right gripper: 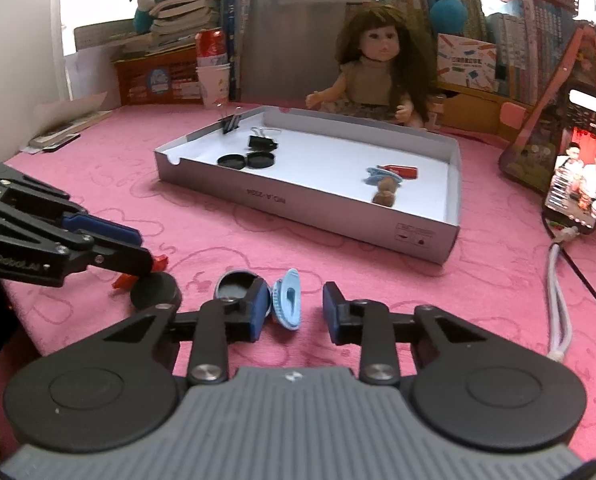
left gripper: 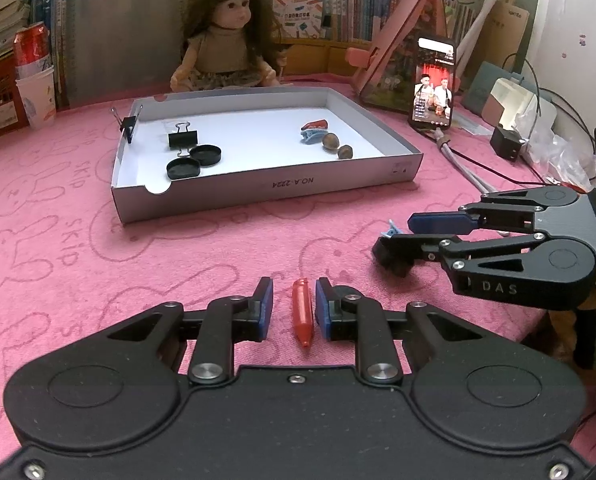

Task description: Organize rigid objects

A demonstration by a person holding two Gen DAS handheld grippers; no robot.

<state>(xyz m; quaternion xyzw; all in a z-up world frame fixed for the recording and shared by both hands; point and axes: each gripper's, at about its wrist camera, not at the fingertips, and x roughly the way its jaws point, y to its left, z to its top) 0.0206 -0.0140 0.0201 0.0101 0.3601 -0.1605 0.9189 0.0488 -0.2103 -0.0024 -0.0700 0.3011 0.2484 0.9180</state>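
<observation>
- Left hand-held gripper (left gripper: 294, 307): sitting low over the pink worktop (left gripper: 98, 264), jaws drawn in as far as they go around the red clip (left gripper: 301, 312); pads lying right beside the clip, though contact on both sides is not fully clear in the left wrist view.
- Red clip: lying between those pads, long axis running 12 to 6 o'clock, parallel to the fingers.
- Right hand-held gripper (right gripper: 296, 312): jaws partly spread; left pad (right gripper: 258, 312) lying against the blue clip (right gripper: 287, 300), right pad standing clear at 3 o'clock, so nothing is being pinched yet.
- Blue clip: resting on the worktop, long axis about 12 to 6 o'clock, hard against the left pad.
- Black lids (right gripper: 156, 292): lying at 9 to 10 o'clock of the right hand-held gripper, one open side up (right gripper: 234, 284).
- White box tray (right gripper: 306, 210): standing at 12 o'clock of both hand-held grippers, well apart, holding sorted pieces; judged the destination.
- Judgement: each clip is lying nearer its own hand-held gripper.
</observation>
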